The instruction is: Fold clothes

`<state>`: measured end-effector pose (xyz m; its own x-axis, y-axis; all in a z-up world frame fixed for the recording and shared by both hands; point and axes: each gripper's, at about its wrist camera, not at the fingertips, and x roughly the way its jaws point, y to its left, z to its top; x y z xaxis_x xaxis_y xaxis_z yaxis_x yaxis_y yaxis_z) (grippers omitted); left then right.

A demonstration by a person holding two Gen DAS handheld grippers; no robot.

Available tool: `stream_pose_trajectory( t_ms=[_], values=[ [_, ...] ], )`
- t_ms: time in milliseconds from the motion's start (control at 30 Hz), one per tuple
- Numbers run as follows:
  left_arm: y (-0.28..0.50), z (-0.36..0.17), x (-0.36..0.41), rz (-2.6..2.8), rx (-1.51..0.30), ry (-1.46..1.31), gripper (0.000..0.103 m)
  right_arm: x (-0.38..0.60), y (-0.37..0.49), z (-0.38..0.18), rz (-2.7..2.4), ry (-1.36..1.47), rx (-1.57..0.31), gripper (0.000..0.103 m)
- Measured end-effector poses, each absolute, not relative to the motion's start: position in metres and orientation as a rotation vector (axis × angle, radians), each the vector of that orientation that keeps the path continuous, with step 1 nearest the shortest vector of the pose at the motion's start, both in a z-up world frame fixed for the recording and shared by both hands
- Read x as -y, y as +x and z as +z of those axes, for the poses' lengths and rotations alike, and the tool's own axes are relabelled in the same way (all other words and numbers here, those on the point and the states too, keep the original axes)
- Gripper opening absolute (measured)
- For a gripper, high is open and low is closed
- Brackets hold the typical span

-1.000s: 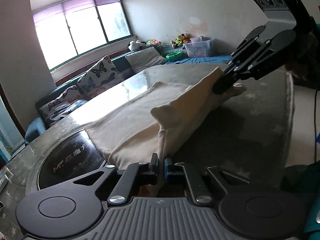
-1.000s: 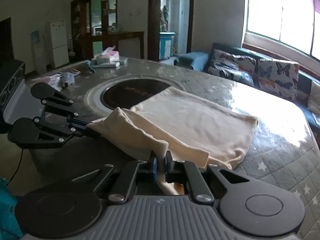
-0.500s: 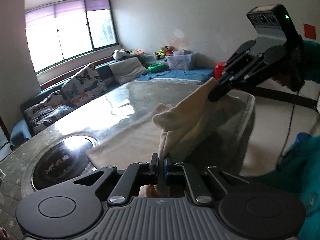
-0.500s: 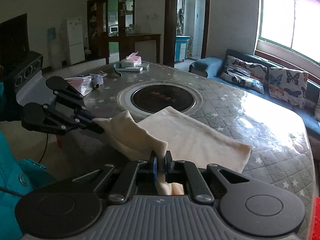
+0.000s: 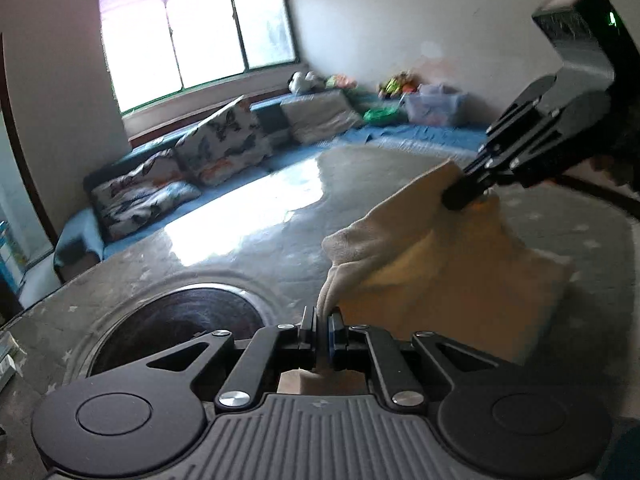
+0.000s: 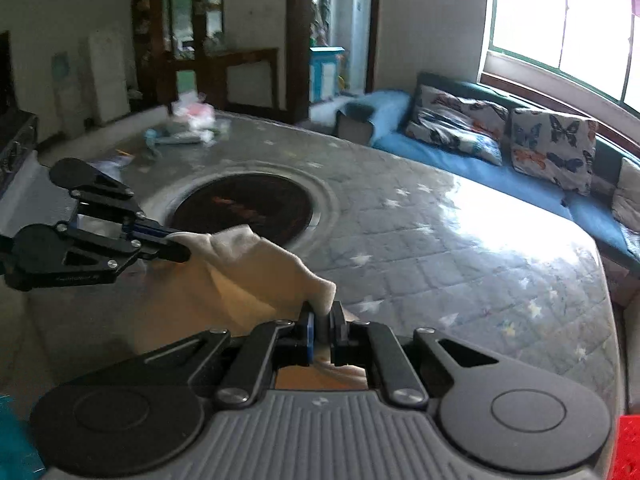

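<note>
- Left wrist view: The left gripper (image 5: 323, 330) is seen at the bottom, and its jaws are pinched tight on one corner of the cream cloth (image 5: 448, 280).
- The cloth is held up above the grey surface (image 5: 256, 248), which has little stars on it, and it hangs down in a loose fold between the two grippers.
- The right gripper (image 5: 460, 198) is seen at the upper right, and its jaws are pinched on the other top corner of the cloth.
- A dark round plate (image 5: 176, 320) is set into the surface, just left of the left gripper.
- A blue sofa (image 5: 168, 200) with butterfly pillows (image 5: 224, 144) is seen behind the surface, under a bright window (image 5: 196, 36).
- Right wrist view: The right gripper (image 6: 322, 330) is seen at the bottom, and the jaws are closed on a bunched corner of the cloth (image 6: 256, 268).
- The left gripper (image 6: 176, 248) is seen at the left, and its jaws are clamped on the far corner, so the cloth is stretched between the two.
- The dark round plate (image 6: 244, 208) is seen just behind the cloth.
- Some small things (image 6: 188, 124) are seen at the far end of the surface (image 6: 460, 248), but they are too blurry to be told apart.
- The sofa (image 6: 472, 156) and pillows (image 6: 552, 140) are seen at the right.
</note>
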<state>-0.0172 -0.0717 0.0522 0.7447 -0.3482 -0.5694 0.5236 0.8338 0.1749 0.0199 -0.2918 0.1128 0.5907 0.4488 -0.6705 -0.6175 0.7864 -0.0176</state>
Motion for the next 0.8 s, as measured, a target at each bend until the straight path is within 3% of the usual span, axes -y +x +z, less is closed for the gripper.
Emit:
stream_pose_trajectory(
  t_ms=[133, 333, 567, 667, 800],
  values=[
    [0.018, 0.024, 0.077, -0.417, -0.630, 0.327, 0.007, 0.286, 0.049, 0.075, 0.554, -0.221, -0.766, 0.007],
    [0.027, 0.016, 0.071, -0.328, -0.650, 0.280, 0.026, 0.282, 0.083, 0.032, 0.445, -0.154, -0.826, 0.016],
    [0.036, 0.031, 0.061, -0.243, -0.628, 0.209, 0.025, 0.303, 0.065, 0.052, 0.370, -0.113, -0.759, 0.018],
    [0.023, 0.045, 0.066, -0.291, -0.602, 0.190, 0.025, 0.309, 0.044, 0.053, 0.374, -0.120, -0.751, 0.029],
    [0.003, 0.051, 0.085, -0.375, -0.588, 0.180, 0.025, 0.317, 0.033, 0.048, 0.353, -0.102, -0.756, 0.024]
  ],
)
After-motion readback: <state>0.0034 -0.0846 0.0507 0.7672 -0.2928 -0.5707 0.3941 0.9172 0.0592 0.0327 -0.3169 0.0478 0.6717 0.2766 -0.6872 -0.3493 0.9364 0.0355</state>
